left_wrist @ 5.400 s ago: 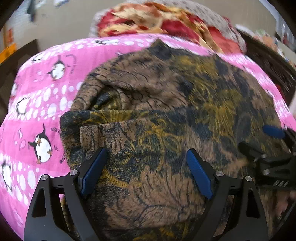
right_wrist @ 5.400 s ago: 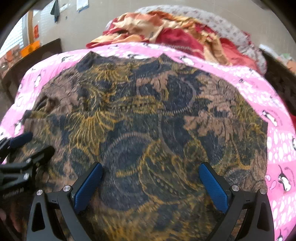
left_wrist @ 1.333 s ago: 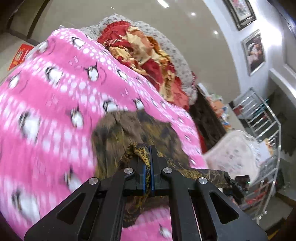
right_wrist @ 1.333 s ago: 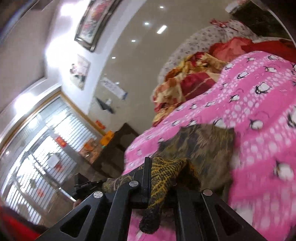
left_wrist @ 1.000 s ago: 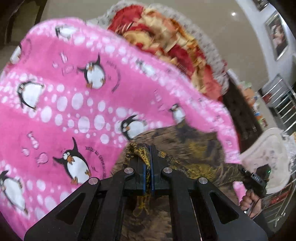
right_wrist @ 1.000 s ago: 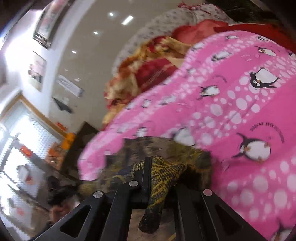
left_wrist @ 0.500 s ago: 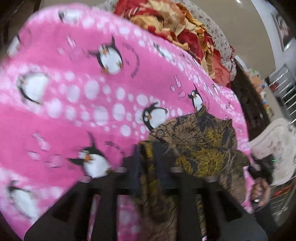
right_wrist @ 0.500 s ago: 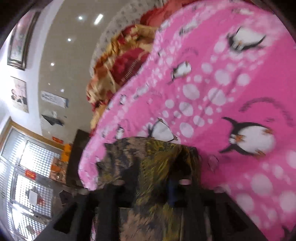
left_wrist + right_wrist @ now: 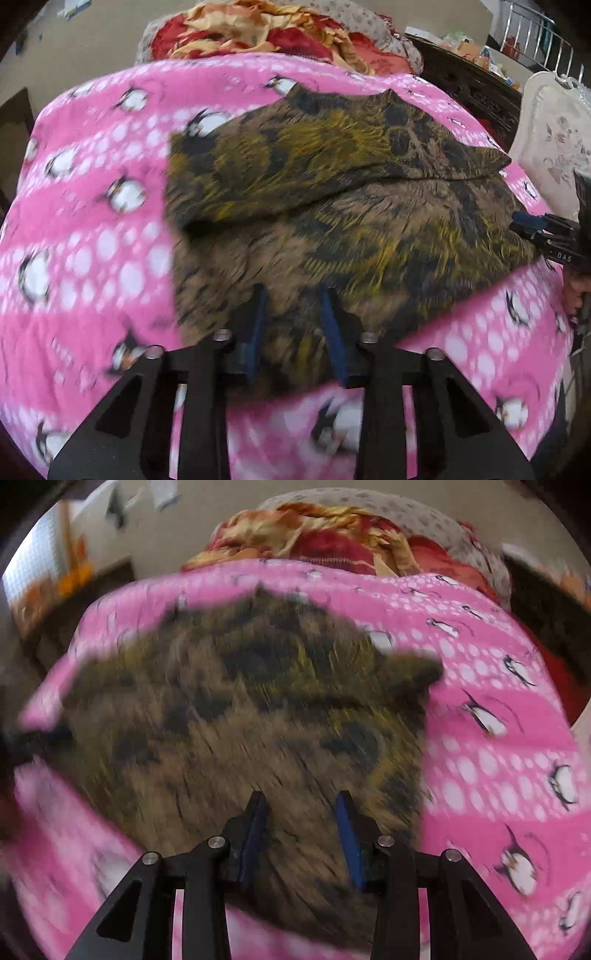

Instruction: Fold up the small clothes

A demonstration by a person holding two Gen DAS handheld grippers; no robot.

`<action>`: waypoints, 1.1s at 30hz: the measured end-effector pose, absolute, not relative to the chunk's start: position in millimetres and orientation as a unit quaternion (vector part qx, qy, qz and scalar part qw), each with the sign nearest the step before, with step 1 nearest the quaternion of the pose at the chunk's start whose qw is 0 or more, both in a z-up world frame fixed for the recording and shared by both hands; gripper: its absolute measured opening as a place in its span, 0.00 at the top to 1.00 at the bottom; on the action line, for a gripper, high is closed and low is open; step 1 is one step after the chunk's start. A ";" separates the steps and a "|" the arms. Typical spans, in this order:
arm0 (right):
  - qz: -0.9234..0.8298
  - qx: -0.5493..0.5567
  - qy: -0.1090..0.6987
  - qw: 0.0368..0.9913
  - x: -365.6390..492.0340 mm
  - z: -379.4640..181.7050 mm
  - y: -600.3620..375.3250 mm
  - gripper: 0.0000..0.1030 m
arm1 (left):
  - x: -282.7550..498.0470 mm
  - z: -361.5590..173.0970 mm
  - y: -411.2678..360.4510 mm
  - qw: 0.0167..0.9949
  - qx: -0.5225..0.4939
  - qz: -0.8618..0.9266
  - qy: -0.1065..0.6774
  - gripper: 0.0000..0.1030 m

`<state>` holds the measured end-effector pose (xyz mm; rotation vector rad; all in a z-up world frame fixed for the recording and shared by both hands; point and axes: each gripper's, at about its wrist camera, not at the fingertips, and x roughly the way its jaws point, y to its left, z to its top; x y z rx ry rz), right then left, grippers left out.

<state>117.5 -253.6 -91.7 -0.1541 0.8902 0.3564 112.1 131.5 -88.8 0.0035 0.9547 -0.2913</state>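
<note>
A brown, black and yellow patterned garment [image 9: 351,184] lies on the pink penguin blanket [image 9: 92,221], its far layer folded over the near one. My left gripper [image 9: 293,291] hovers over the garment's near edge; its jaws stand apart and are closing, and the cloth lies under them, not pinched. In the right wrist view the same garment [image 9: 240,720] is blurred, and my right gripper [image 9: 300,795] is open above its near edge. The right gripper [image 9: 543,236] also shows at the garment's right corner, held by a hand.
A red and yellow heap of bedding [image 9: 277,33] lies at the far end of the blanket. Dark wooden furniture [image 9: 469,88], a white chair [image 9: 554,147] and a metal rack [image 9: 535,48] stand on the right. The pink blanket [image 9: 498,738] extends around the garment.
Both grippers were shut on corners of the garment and carried them over. Now both have let go, their jaws stand apart, and the garment lies folded on the blanket.
</note>
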 end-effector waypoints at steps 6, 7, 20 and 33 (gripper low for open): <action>0.133 -0.074 0.441 0.885 108.5 -75.0 -265.2 0.66 | 102.2 -77.3 132.7 0.876 0.007 -0.116 0.468 0.73; 0.130 -0.067 0.431 0.890 109.7 -64.0 -255.0 0.66 | 102.4 -73.0 130.7 0.877 -0.008 -0.117 0.467 0.73; 0.255 -0.067 0.442 0.858 102.5 -104.1 -150.9 0.47 | 105.8 -92.2 81.1 0.860 -0.023 -0.185 0.475 0.70; 0.138 -0.062 0.510 0.847 187.3 -100.1 -209.7 0.13 | 207.7 -81.6 63.3 0.842 -0.059 -0.101 0.526 0.61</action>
